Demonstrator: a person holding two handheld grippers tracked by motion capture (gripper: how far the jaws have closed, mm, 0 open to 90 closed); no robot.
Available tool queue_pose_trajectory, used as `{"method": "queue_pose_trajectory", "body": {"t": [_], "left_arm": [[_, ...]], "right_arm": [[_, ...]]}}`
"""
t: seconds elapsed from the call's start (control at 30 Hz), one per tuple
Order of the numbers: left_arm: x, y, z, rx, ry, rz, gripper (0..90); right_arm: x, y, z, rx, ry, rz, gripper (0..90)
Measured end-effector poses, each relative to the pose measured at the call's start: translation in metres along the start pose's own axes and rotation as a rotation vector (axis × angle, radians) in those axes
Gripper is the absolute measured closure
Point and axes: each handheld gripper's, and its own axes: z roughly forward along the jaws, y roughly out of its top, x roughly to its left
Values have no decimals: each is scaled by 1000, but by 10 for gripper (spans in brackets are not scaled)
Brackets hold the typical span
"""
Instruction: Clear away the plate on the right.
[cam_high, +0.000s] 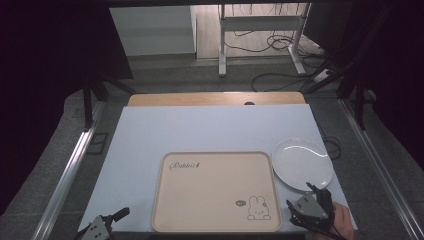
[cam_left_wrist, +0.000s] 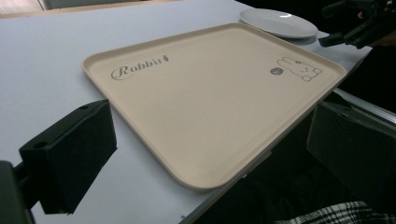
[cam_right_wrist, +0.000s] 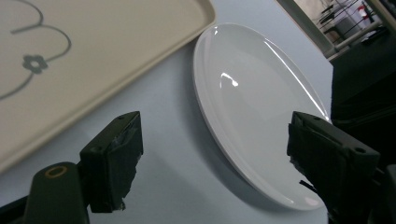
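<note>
Now, plenty is cut off at the bottom of the high view: the left gripper (cam_high: 102, 226) pokes in at the near left corner of the table (cam_high: 200, 130), half out of frame, and the right gripper (cam_high: 311, 207) sits at the near right with a hand (cam_high: 342, 222) behind it, only partly showing. Both are empty, jaws spread wide apart, nothing between them. The beige tray (cam_high: 215, 192) lies flat at the near middle of the pale table, its near edge right at the table's front. A rabbit drawing (cam_high: 258, 207) marks its near right corner and the word "Rabbit" its far left, the small print hard to read. Just beside the tray's far right corner rests the white plate (cam_high: 301, 163), empty, close to the tray but whether they touch is unclear. In the right gripper view the plate (cam_right_wrist: 252, 107) lies ahead between the open jaws. Beyond the table, a wooden board (cam_high: 215, 98), a desk frame (cam_high: 260, 35) and loose cables (cam_high: 280, 45) on the floor; dark curtains swallow both sides.
</note>
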Motion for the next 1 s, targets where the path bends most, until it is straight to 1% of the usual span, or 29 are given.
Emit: {"method": "queue_pose_trajectory", "body": {"t": [0.07, 0.17, 0.2, 0.27, 0.37, 0.4, 0.43, 0.6, 0.63, 0.67, 0.77, 0.8, 0.83, 0.87, 0.9, 0.93, 1.0], "left_arm": [[0, 0, 0, 1, 0, 0, 8], [0, 0, 0, 0, 0, 0, 8], [0, 0, 0, 0, 0, 0, 8], [0, 0, 0, 1, -1, 0, 8], [0, 0, 0, 1, -1, 0, 8], [0, 0, 0, 1, -1, 0, 8], [0, 0, 0, 1, -1, 0, 8], [0, 0, 0, 1, -1, -1, 8], [0, 0, 0, 1, -1, -1, 8], [0, 0, 0, 1, -1, 0, 8], [0, 0, 0, 1, -1, 0, 8], [0, 0, 0, 1, -1, 0, 8], [0, 0, 0, 1, -1, -1, 8], [0, 0, 0, 1, -1, -1, 8], [0, 0, 0, 1, -1, -1, 8], [0, 0, 0, 1, -1, -1, 8], [0, 0, 0, 1, -1, -1, 8]], "right_arm": [[1, 1, 1, 12, -10, -35, 196], [2, 1, 3, 21, -29, -68, 220], [3, 1, 3, 22, -38, -75, 228], [3, 1, 4, 32, -41, -86, 238], [4, 0, 7, 48, -59, -120, 264], [4, 0, 7, 48, -59, -120, 264], [4, -1, 9, 57, -71, -150, 283], [5, -1, 12, 75, -89, -202, 328], [5, -1, 12, 75, -89, -202, 328], [6, -1, 14, 87, -97, -235, 352], [8, -1, 16, 101, -110, -271, 377], [8, -1, 16, 101, -110, -271, 377], [9, -1, 17, 109, -122, -305, 393], [9, -1, 18, 113, -124, -320, 399], [9, -1, 18, 113, -124, -320, 399], [10, -1, 20, 129, -137, -346, 416], [11, -1, 22, 140, -144, -371, 428]]}}
